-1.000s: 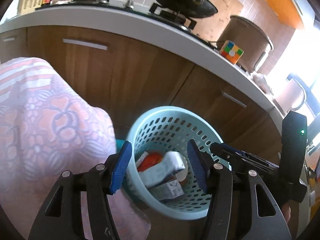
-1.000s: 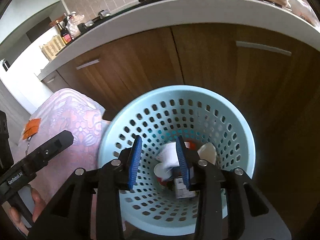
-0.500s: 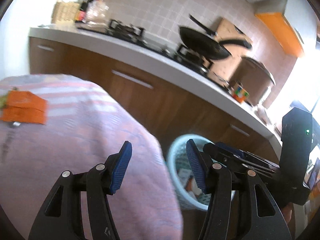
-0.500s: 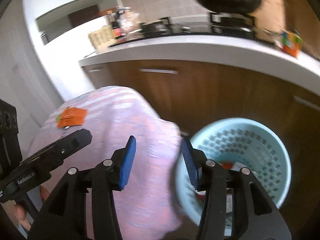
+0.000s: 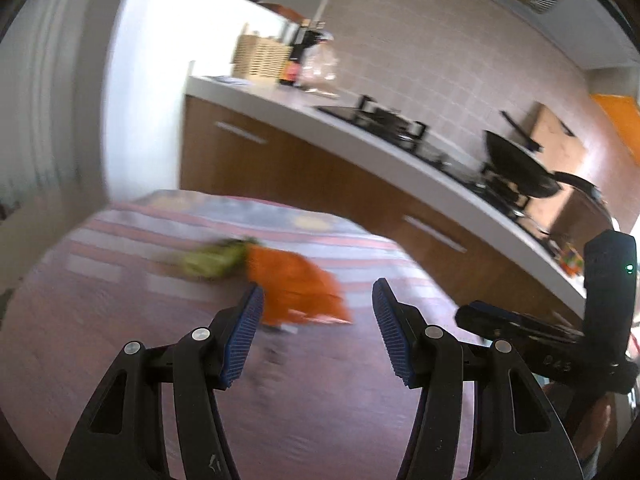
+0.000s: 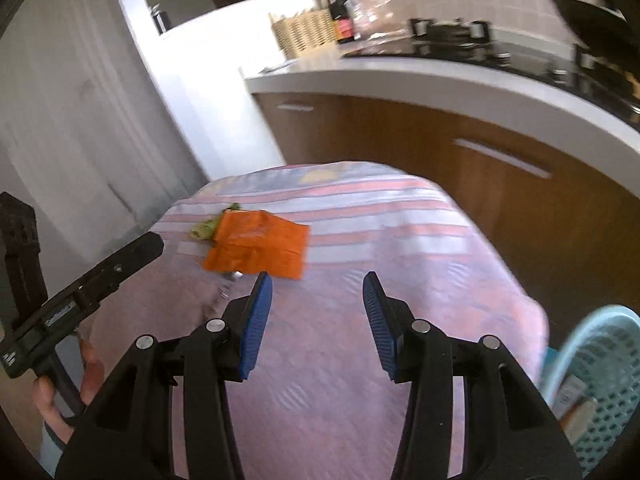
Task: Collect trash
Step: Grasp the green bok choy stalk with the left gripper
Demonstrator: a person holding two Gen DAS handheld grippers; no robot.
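An orange wrapper (image 5: 298,292) (image 6: 258,246) lies flat on the pink striped tablecloth (image 5: 120,340) (image 6: 400,248), with a crumpled green scrap (image 5: 212,261) (image 6: 206,229) touching its far left end. A small dark bit (image 5: 274,354) lies just in front of the wrapper. My left gripper (image 5: 316,330) is open and empty, above the cloth just short of the wrapper. My right gripper (image 6: 316,320) is open and empty, a little nearer than the wrapper. The light blue perforated basket (image 6: 600,364) holding trash stands low at the right of the right wrist view.
A white-topped kitchen counter (image 5: 360,128) (image 6: 440,76) with brown cabinets runs behind the table. On it stand a wicker basket (image 6: 304,32), bottles, a stove and a black pan (image 5: 520,172). A white wall (image 6: 80,120) stands to the left.
Both grippers swung up and left, away from the basket to over the table. The right gripper opened wider. The orange wrapper is now close in front of both.
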